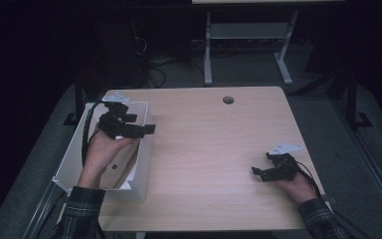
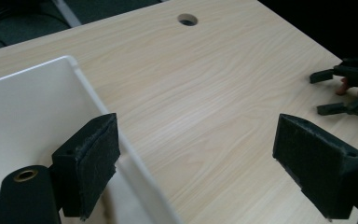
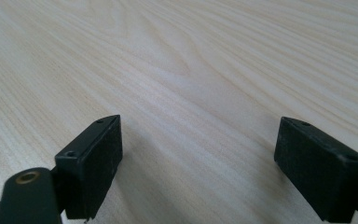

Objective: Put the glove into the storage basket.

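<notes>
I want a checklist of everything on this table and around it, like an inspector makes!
Surface: light wooden table with a round hole near the far edge.
Job's things: white bin at the table's left edge; what is inside is hidden.
Clutter: nothing seen.
Grippers: left gripper open, one jaw inside the bin's wall, one outside; right gripper open above bare wood.
Cables: black cable trailing from the left gripper; more on the floor.
Surroundings: dark room, grey floor, another table's legs behind.

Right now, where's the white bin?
In the high view the white bin sits at the table's left edge, under the left claw. In the left gripper view its right wall runs between the open jaws.
</notes>
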{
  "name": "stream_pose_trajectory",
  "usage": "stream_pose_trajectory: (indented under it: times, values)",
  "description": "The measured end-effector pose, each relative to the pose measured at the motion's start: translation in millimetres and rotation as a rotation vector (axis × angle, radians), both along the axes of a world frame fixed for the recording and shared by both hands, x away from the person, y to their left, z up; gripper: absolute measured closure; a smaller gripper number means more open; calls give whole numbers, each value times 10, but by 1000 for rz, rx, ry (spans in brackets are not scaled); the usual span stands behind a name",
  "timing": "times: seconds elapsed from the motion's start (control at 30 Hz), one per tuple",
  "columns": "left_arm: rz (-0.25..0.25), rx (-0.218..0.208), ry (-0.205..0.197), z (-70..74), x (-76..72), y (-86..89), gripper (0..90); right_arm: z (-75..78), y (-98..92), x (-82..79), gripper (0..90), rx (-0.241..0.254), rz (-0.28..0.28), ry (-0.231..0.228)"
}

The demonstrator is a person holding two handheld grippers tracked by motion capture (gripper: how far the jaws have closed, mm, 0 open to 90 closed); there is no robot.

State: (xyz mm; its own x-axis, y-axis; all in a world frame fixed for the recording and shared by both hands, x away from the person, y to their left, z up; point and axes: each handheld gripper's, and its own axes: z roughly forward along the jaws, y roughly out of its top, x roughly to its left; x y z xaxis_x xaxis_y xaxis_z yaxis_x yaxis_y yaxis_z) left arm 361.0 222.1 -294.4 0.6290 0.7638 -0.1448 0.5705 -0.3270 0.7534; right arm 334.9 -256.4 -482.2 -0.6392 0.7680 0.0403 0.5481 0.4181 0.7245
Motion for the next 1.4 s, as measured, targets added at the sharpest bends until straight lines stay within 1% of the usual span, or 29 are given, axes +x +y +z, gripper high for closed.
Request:
stream_pose_trajectory:
  times: [0.2,0.27,0.37,0.4,0.43,0.57,0.6,0.63,0.67,0.8,0.97,1.03,1.07,1.1,1.23,1.27,1.33,1.37,1.4]
  values:
    - [-48,-11,-4,-24,-2,-258,141,0,1,0,145,0,-1,0]
    - [-63,-20,-2,-53,-7,-350,141,0,2,0,145,1,-1,0]
    - [-77,-19,-2,-100,-18,-458,143,-1,2,0,145,1,0,0]
    - [-76,-25,1,-120,-24,-503,143,-1,1,0,145,1,0,1]
    - [-88,-19,2,-137,-27,-537,143,0,2,0,146,1,0,1]
    - [-114,-18,11,-215,-54,-694,143,0,2,0,145,1,0,1]
    - [-115,-21,13,-238,-62,-738,143,-2,2,0,145,3,0,0]
    - [-125,-10,13,-258,-69,-771,143,-1,2,0,145,2,0,0]
    - [-128,-14,12,-283,-77,-810,143,-1,2,0,145,2,0,0]
    - [-143,-3,17,-377,-113,-956,143,-1,1,0,145,1,0,0]
    - [-162,16,19,-525,-167,-1125,143,1,1,-1,145,-1,0,0]
    - [-168,23,17,-606,-189,-1180,143,0,2,-1,145,-1,1,0]
    - [-175,31,21,-646,-195,-1202,143,0,2,-1,145,-1,1,0]
    - [-178,30,27,-700,-207,-1233,143,0,1,-1,145,-1,1,-1]
    - [-194,48,32,-849,-235,-1298,143,0,1,-1,146,-1,1,0]
    - [-205,54,29,-895,-243,-1313,143,0,1,-1,145,-1,1,0]
    - [-212,59,31,-960,-258,-1333,143,0,1,-1,145,-1,1,0]
    - [-215,64,24,-1006,-266,-1341,143,0,1,-1,145,-1,1,0]
    - [-215,60,24,-1035,-271,-1346,143,0,1,-1,146,-2,1,0]
